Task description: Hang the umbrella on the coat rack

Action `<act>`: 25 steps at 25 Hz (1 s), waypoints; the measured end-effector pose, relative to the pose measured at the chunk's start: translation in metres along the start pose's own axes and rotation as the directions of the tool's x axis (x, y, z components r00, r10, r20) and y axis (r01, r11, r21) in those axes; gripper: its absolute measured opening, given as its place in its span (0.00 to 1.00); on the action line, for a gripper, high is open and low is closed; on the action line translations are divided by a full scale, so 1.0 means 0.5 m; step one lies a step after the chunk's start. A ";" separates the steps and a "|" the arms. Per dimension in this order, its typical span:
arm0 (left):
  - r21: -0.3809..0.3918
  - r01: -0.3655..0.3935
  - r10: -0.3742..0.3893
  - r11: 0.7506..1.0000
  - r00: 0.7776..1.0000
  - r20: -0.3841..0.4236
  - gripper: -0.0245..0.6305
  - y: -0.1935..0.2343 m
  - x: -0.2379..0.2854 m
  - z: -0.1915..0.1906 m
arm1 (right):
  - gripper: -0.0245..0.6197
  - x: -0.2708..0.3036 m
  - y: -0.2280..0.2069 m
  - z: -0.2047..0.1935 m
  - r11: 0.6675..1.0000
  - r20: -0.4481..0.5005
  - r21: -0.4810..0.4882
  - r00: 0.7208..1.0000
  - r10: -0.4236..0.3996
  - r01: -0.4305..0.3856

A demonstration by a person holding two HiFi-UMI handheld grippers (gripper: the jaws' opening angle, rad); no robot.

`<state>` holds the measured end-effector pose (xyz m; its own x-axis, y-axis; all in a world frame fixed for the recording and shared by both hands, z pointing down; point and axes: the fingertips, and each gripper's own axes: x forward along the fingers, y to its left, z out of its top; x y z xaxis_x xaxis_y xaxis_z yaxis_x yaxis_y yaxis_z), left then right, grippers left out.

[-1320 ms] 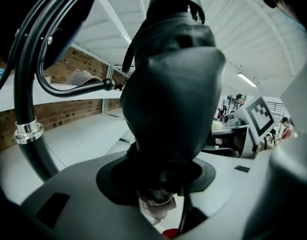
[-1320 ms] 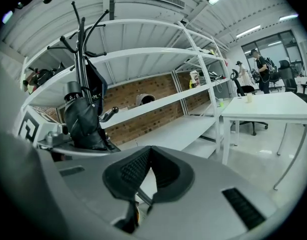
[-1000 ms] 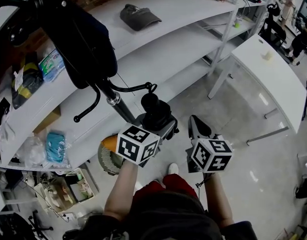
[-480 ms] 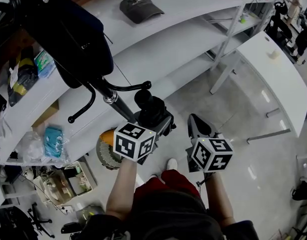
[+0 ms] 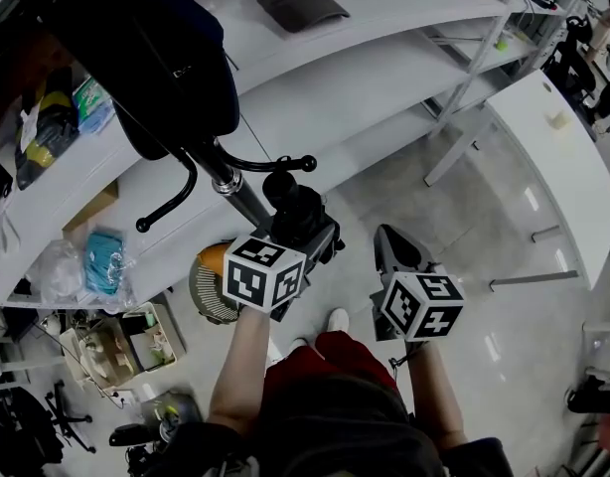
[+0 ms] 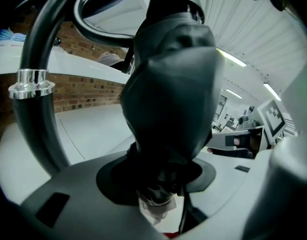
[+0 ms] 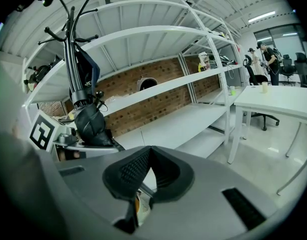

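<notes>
Head view, nearest first: red shorts [image 5: 335, 354] and two forearms [image 5: 235, 366] reaching out. Then the left gripper [image 5: 307, 238], clamped on a folded black umbrella [image 5: 297, 210], gripped low, with the bundle standing up above the jaws. Same in the left gripper view: dark folds filling the middle, pinched between the jaws at the bottom. Alongside, the right gripper [image 5: 391, 251], apart from the umbrella, jaws closed tip to tip, with nothing between them in the right gripper view. Just behind the umbrella, the black pole of the rack [image 5: 240, 199], with a silver collar [image 5: 226, 180] and curved hooks. One hook [image 5: 275, 164] arching right over the umbrella's top; cannot tell whether touching there. Higher on the rack, a dark bag [image 5: 156, 58]. Farther off, long white shelves [image 5: 384, 78], with a cap [image 5: 300, 0] on the upper one. Farthest right, a white table [image 5: 553, 167].
</notes>
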<state>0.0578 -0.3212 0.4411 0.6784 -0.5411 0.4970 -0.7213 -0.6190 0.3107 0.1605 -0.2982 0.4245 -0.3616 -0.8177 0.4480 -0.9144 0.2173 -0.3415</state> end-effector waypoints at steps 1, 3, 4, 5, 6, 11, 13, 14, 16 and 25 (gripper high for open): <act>-0.006 -0.006 0.006 1.000 1.000 -0.003 0.35 0.006 0.000 -0.005 | 0.07 0.003 0.002 -0.002 1.000 -0.005 -0.002 1.000 0.003 -0.003; -0.017 -0.022 0.021 1.000 1.000 -0.012 0.35 0.018 -0.002 -0.017 | 0.07 0.010 0.008 -0.007 1.000 -0.016 -0.008 1.000 0.010 -0.010; -0.024 -0.029 0.028 0.999 0.999 -0.016 0.35 0.024 -0.003 -0.023 | 0.07 0.012 0.011 -0.011 1.000 -0.022 -0.011 1.000 0.013 -0.013; -0.030 -0.035 0.034 0.999 0.999 -0.021 0.35 0.029 -0.003 -0.028 | 0.07 0.014 0.013 -0.014 1.000 -0.028 -0.015 0.999 0.015 -0.016; -0.036 -0.040 0.039 0.999 0.999 -0.025 0.35 0.034 -0.003 -0.033 | 0.07 0.016 0.016 -0.017 1.000 -0.034 -0.019 0.999 0.017 -0.018; -0.047 -0.057 0.055 0.997 0.998 -0.038 0.35 0.056 0.000 -0.052 | 0.07 0.030 0.026 -0.040 0.999 -0.062 -0.033 0.998 0.025 -0.027; -0.048 -0.062 0.060 0.997 0.997 -0.039 0.35 0.063 0.000 -0.056 | 0.07 0.033 0.031 -0.049 0.999 -0.072 -0.038 0.997 0.027 -0.030; -0.049 -0.064 0.062 0.997 0.997 -0.040 0.35 0.065 -0.001 -0.058 | 0.07 0.033 0.032 -0.053 0.999 -0.076 -0.039 0.997 0.028 -0.031; -0.054 -0.067 0.065 0.996 0.997 -0.043 0.35 0.070 -0.003 -0.065 | 0.07 0.034 0.035 -0.061 0.999 -0.084 -0.039 0.996 0.027 -0.030; -0.058 -0.061 0.056 0.996 0.995 -0.087 0.35 0.075 -0.006 -0.112 | 0.07 0.033 0.053 -0.086 0.999 -0.105 -0.031 0.994 0.027 -0.031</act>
<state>0.0207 -0.3111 0.4966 0.6221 -0.5233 0.5824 -0.7685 -0.5503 0.3264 0.1223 -0.2831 0.4586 -0.4036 -0.7507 0.5231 -0.9081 0.2589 -0.3291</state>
